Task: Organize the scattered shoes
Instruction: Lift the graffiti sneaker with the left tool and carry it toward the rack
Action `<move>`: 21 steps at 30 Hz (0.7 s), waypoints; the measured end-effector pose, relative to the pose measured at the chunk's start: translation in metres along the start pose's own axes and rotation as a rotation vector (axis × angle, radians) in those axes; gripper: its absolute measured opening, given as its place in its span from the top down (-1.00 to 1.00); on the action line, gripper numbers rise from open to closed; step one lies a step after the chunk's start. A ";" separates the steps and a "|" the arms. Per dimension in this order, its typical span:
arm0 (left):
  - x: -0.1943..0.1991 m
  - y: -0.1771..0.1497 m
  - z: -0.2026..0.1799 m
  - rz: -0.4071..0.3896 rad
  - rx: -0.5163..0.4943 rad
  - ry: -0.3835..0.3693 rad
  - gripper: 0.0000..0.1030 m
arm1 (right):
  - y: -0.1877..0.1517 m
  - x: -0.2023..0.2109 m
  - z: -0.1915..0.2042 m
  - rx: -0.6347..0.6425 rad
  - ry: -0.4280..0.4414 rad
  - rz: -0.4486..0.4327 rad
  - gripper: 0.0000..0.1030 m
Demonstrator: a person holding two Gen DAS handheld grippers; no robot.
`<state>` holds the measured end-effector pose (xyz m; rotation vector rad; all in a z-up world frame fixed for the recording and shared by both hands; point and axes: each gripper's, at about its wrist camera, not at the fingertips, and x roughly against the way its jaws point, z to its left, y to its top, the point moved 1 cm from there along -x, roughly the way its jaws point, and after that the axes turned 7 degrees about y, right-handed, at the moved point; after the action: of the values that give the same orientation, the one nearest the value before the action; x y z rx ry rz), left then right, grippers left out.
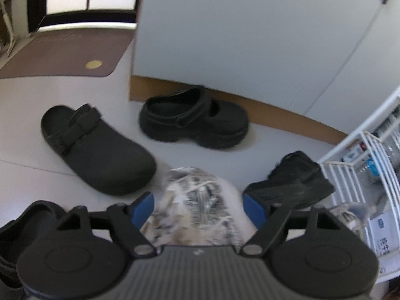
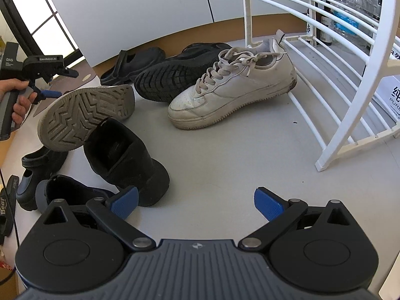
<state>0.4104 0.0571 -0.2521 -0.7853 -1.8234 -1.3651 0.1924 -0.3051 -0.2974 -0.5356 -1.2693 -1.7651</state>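
In the left wrist view my left gripper (image 1: 198, 208) stands open with a blurred, overturned white sneaker (image 1: 200, 200) between its blue pads. I see no pad pressing on it. The right wrist view shows that sneaker (image 2: 85, 117) sole-up, leaning on a black slip-on shoe (image 2: 125, 160), with the left gripper (image 2: 60, 83) in a person's hand at its far left end. Its mate, an upright white sneaker (image 2: 232, 90), rests its heel on the white rack (image 2: 337, 75). My right gripper (image 2: 196, 205) is open over bare floor, nothing between its fingers.
A black clog (image 1: 95, 147), a chunky black strap shoe (image 1: 192, 120) and a black sneaker (image 1: 292, 177) lie on the grey floor below a white cabinet (image 1: 250, 37). A brown mat (image 1: 62, 52) is far left. More dark shoes (image 2: 67, 192) sit near the right gripper.
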 end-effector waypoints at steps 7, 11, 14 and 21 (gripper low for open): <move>-0.041 0.014 0.005 0.025 -0.023 -0.077 -0.57 | -0.001 -0.004 0.003 0.010 -0.007 0.012 -0.97; -0.058 0.013 -0.002 0.039 -0.076 -0.129 -0.59 | -0.002 -0.007 0.004 0.012 -0.012 0.020 -0.97; -0.069 0.011 -0.002 0.058 -0.054 -0.154 -0.59 | -0.003 -0.008 0.005 0.018 -0.014 0.026 -0.97; -0.075 0.005 -0.011 0.081 -0.123 -0.208 -0.22 | -0.005 -0.010 0.007 0.021 -0.009 0.035 -0.97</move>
<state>0.4584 0.0440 -0.3093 -1.0897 -1.8541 -1.3968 0.1920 -0.2940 -0.3050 -0.5508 -1.2758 -1.7208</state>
